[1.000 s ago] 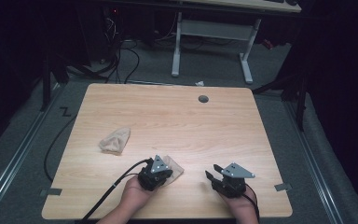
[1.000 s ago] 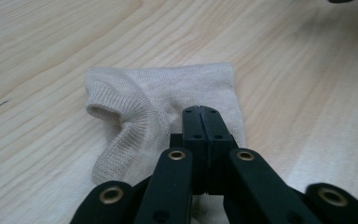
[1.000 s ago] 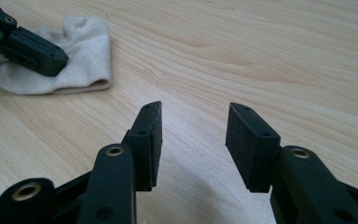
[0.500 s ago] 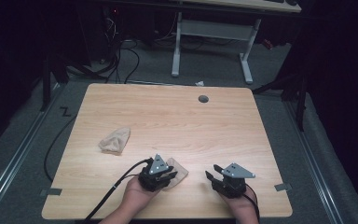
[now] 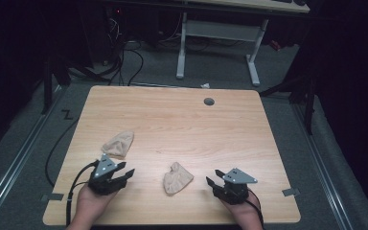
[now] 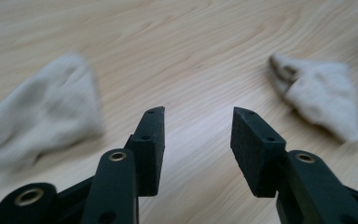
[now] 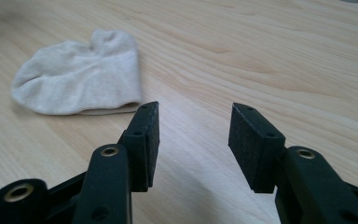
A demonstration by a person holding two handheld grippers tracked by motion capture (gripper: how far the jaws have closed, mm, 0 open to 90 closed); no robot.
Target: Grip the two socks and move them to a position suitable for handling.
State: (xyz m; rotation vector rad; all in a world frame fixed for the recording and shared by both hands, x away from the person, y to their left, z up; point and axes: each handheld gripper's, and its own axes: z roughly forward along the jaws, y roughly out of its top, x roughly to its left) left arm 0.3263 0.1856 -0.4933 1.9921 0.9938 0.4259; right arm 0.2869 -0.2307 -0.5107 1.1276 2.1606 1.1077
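Two beige ankle socks lie on the wooden table (image 5: 182, 115). The left gripper (image 5: 120, 174), its jaws just opened and empty, is best aimed at the flat sock (image 5: 119, 143) near it. The crumpled sock (image 5: 176, 178) lies between the grippers, left of the spread, empty right gripper (image 5: 212, 184).

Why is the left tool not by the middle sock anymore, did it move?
Yes. The left tool has slid left along the table's near edge, away from the middle sock, its jaws just opening with nothing between them. It now sits below the other sock.
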